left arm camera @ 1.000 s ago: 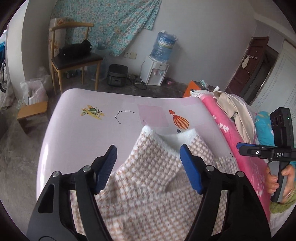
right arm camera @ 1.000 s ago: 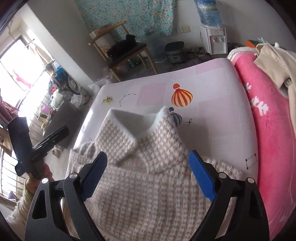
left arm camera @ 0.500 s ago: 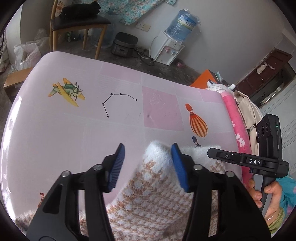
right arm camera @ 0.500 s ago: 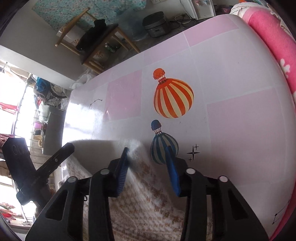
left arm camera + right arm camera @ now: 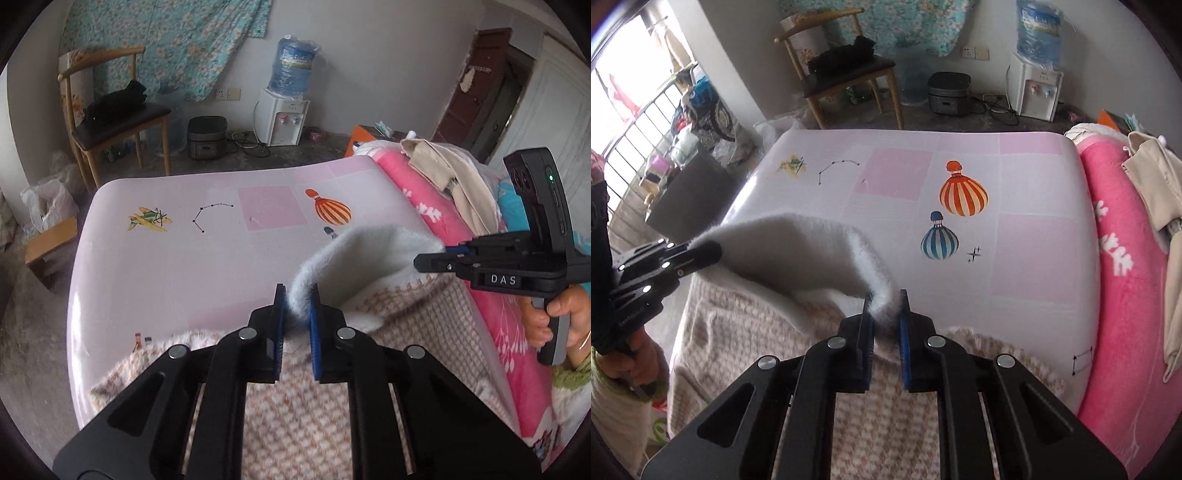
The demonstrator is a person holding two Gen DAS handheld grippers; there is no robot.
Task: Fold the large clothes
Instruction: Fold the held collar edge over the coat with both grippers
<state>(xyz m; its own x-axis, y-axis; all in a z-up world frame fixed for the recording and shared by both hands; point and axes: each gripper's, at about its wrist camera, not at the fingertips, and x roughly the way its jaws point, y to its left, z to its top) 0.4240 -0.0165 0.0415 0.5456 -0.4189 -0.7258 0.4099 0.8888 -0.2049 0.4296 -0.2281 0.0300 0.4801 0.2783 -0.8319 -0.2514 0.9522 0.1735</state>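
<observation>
A beige-and-white checked fleece garment (image 5: 295, 424) lies on the pink printed bed sheet (image 5: 166, 266). Its white fluffy lining (image 5: 369, 254) is lifted at the far edge. My left gripper (image 5: 297, 299) is shut on the left corner of that edge. My right gripper (image 5: 884, 308) is shut on the right corner. The lining (image 5: 786, 247) hangs stretched between the two grippers, above the garment (image 5: 886, 424). The right gripper also shows in the left wrist view (image 5: 428, 260), and the left gripper in the right wrist view (image 5: 705, 253).
A pink blanket (image 5: 1126, 277) with beige clothes (image 5: 1160, 192) on it lies along the right side of the bed. A wooden chair (image 5: 110, 122), a rice cooker (image 5: 207, 136) and a water dispenser (image 5: 284, 110) stand on the floor beyond the bed.
Both grippers were open over the garment, came down on the far edge and closed on its two corners. The edge is now lifted off the sheet, showing the white lining.
</observation>
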